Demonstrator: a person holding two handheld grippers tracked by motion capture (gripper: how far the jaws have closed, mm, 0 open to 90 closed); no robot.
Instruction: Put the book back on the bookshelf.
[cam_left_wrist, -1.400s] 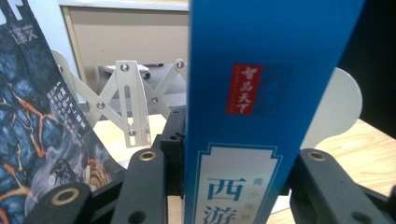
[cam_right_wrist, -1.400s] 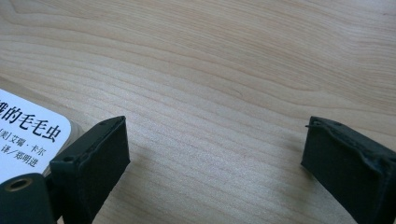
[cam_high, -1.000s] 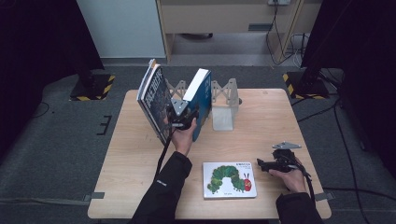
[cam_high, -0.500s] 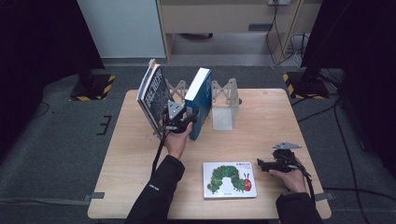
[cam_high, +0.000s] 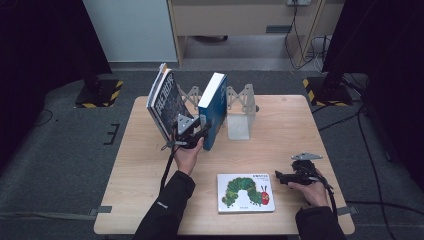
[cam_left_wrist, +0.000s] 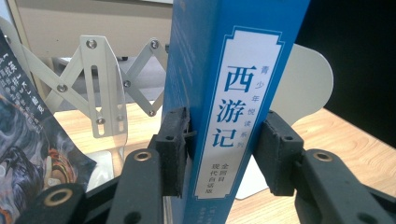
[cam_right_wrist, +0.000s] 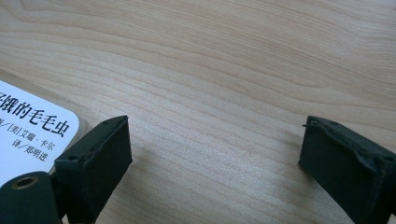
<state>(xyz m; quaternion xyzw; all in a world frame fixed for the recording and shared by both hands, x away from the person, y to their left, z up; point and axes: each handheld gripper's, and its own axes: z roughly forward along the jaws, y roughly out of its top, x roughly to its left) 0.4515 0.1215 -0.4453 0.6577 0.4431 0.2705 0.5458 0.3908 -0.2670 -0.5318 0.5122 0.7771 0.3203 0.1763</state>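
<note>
A thick blue book (cam_high: 212, 107) stands upright on the table, its spine (cam_left_wrist: 233, 93) facing me. My left gripper (cam_high: 200, 132) (cam_left_wrist: 222, 140) grips the lower spine, one pad on each cover. Its jaws have just been closing with the book between them. A dark-covered book (cam_high: 165, 102) (cam_left_wrist: 28, 140) leans to the left of it. My right gripper (cam_high: 280, 177) (cam_right_wrist: 215, 149) rests low over the bare wood at the front right, open and holding nothing. A caterpillar picture book (cam_high: 245, 192) lies flat beside it, its corner (cam_right_wrist: 28, 130) by one jaw.
A pale metal expanding book rack (cam_high: 240, 100) (cam_left_wrist: 98, 79) stands behind the books, with a white end plate (cam_high: 237, 127) (cam_left_wrist: 303, 79) right of the blue book. The wooden table (cam_high: 280, 130) has bare surface at the right. Dark stands flank the far corners.
My left hand has shifted slightly down and toward the person with the blue book between the jaws. The right hand and the picture book have not moved.
</note>
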